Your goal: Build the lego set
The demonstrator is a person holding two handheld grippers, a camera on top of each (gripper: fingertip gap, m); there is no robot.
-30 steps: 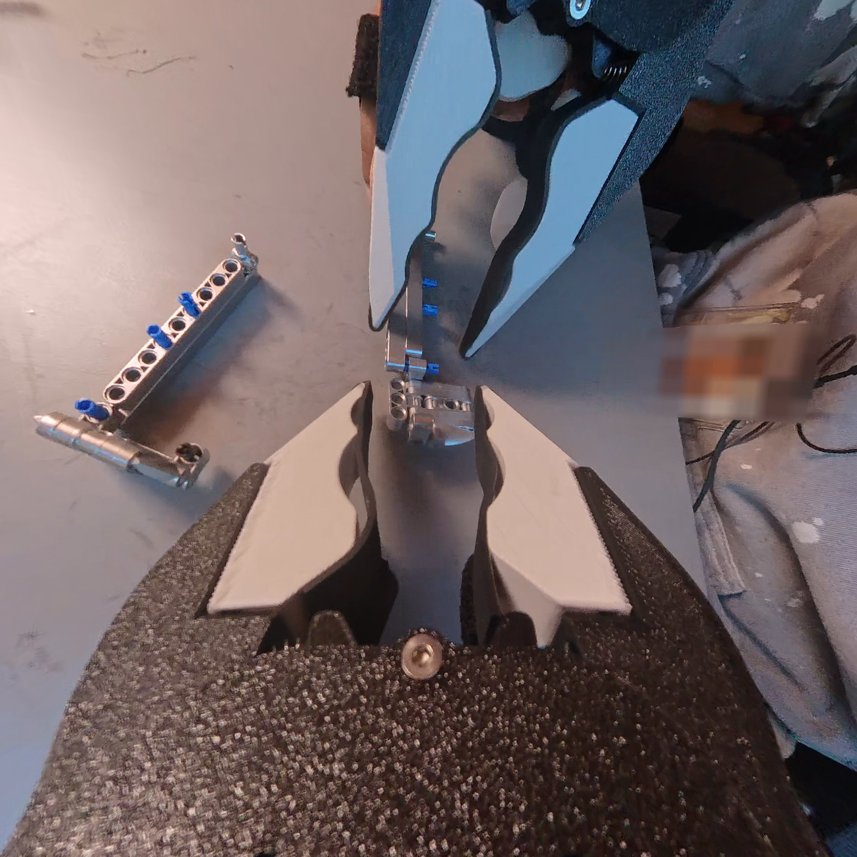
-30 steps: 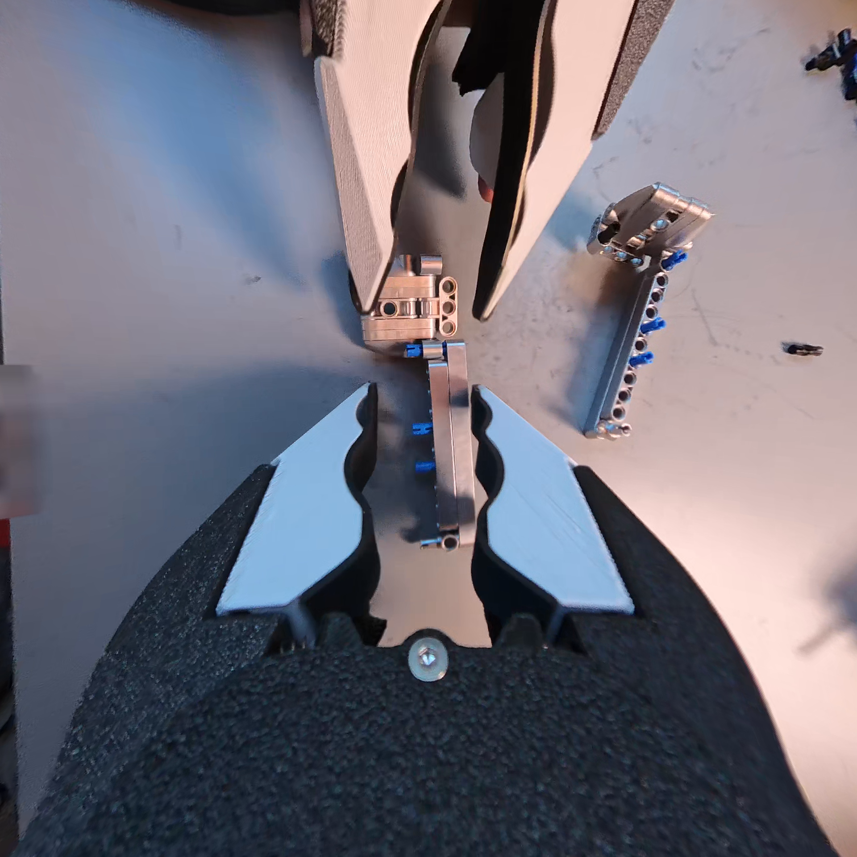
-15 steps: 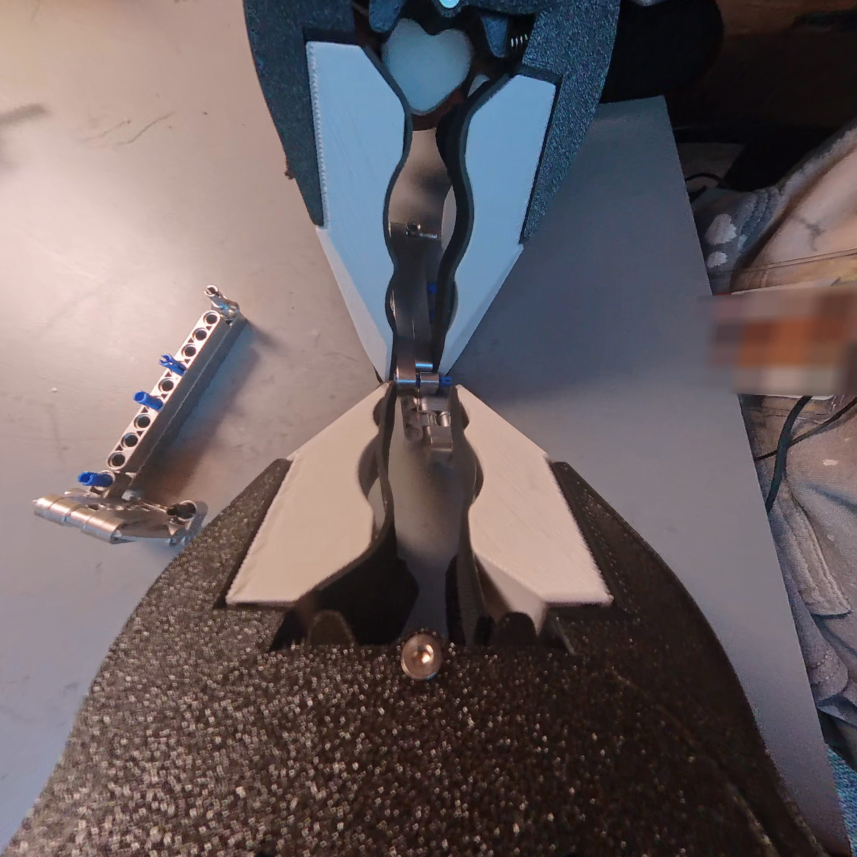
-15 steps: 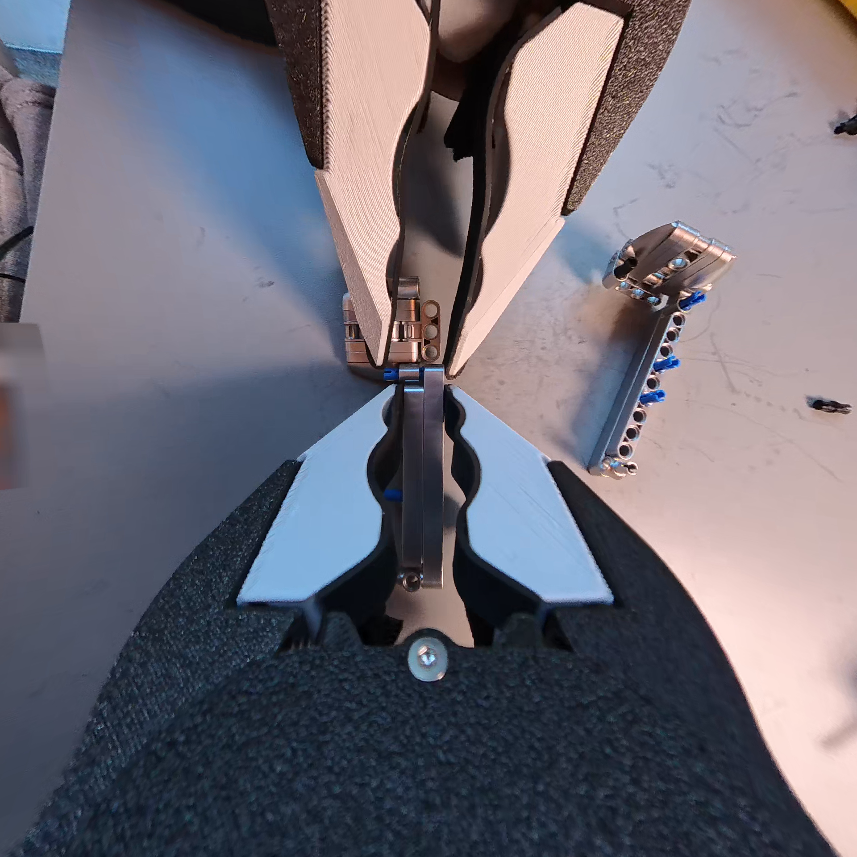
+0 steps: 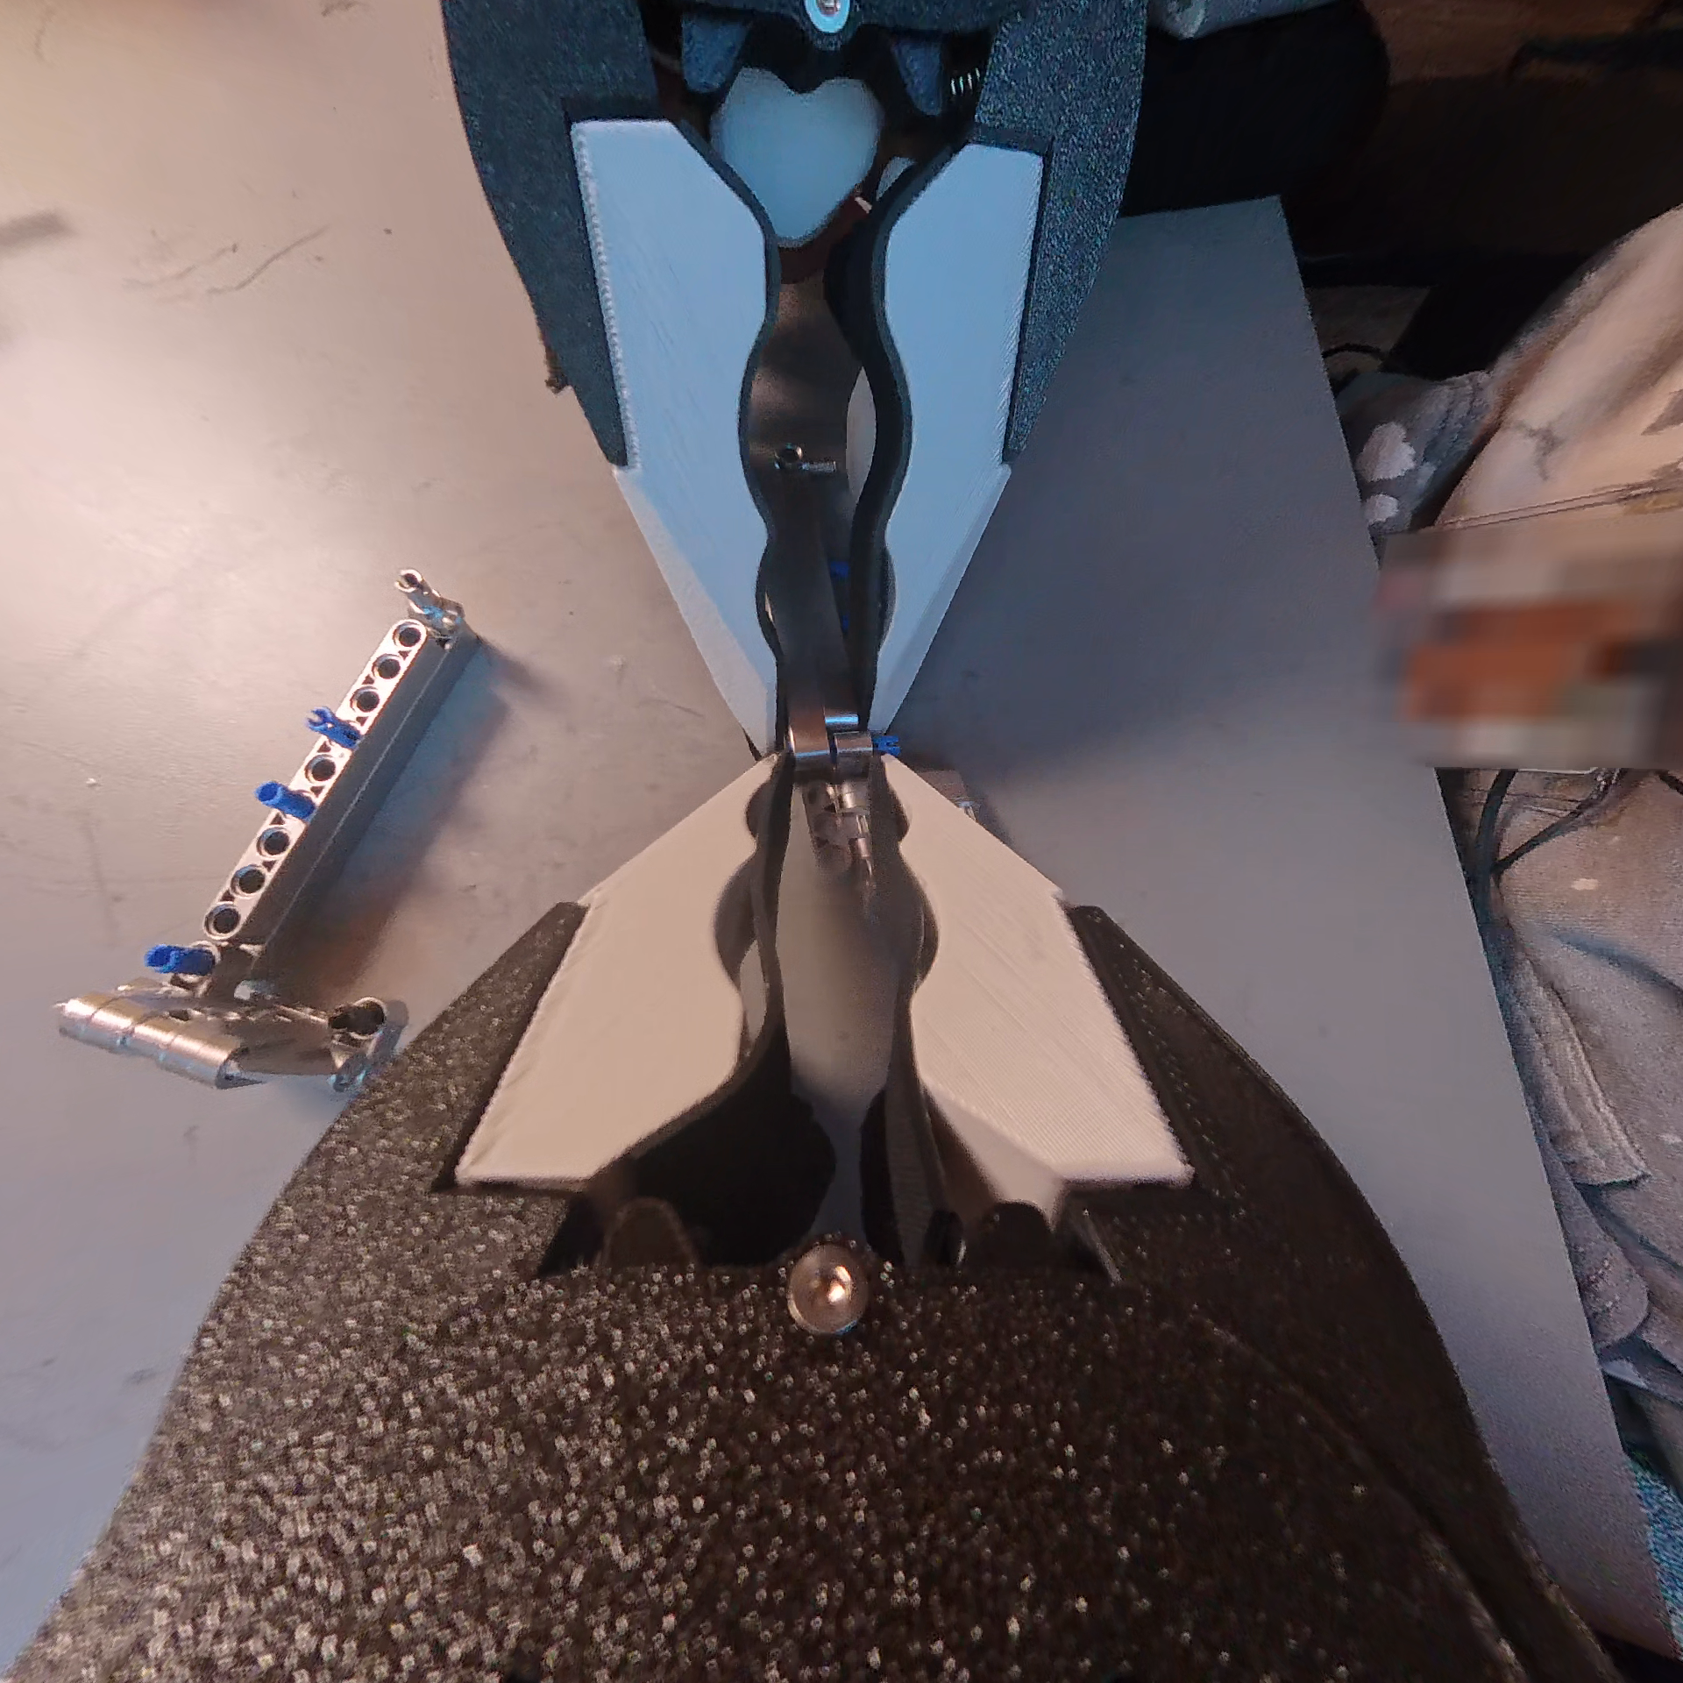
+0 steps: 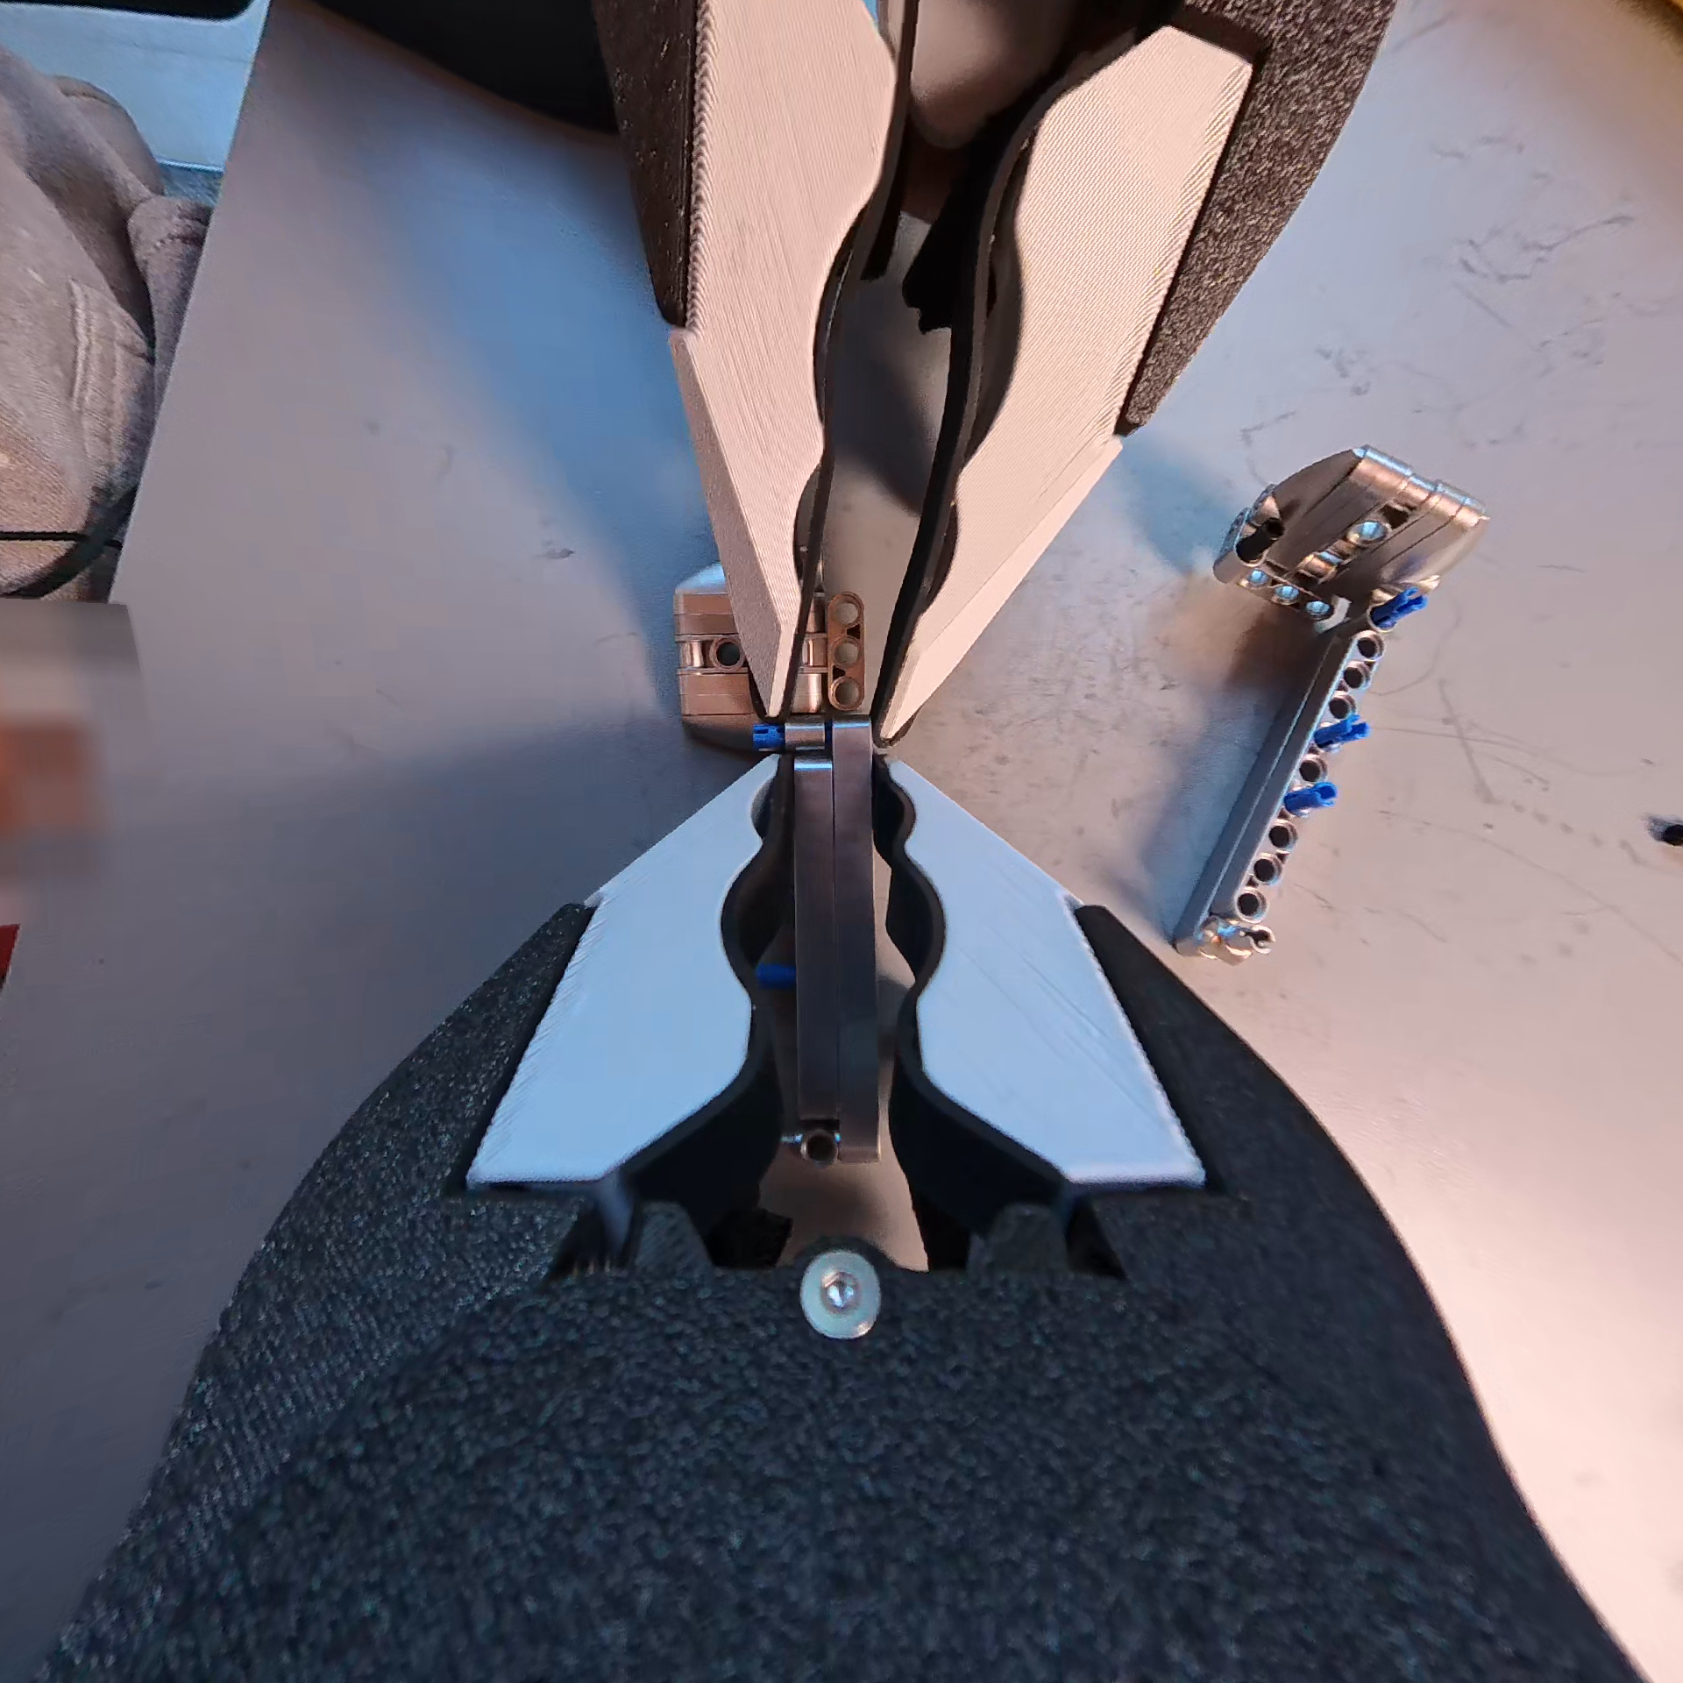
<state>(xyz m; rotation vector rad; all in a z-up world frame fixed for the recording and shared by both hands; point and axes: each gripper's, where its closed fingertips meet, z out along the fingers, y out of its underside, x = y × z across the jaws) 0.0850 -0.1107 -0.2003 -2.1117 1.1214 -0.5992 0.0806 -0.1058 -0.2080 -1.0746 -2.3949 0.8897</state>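
Pinching grey connector block (image 6: 842, 651) with left gripper (image 5: 833, 774), clamping joined grey beam (image 6: 838, 911) with right gripper (image 6: 829, 765), tip to tip above grey table (image 6: 410, 455); second studded beam assembly (image 5: 300, 838) lying apart.

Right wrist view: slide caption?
Right hand-held gripper clamps a long grey studless beam; left hand-held gripper grips its grey connector block.

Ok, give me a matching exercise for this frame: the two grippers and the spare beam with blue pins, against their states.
Things:
1. left gripper
2. right gripper
3. spare beam

States:
A. lies on the table, apart from both grippers
B. shut on the long grey beam
C. shut on the grey block joined to that beam's end

Pairs: 1-C, 2-B, 3-A
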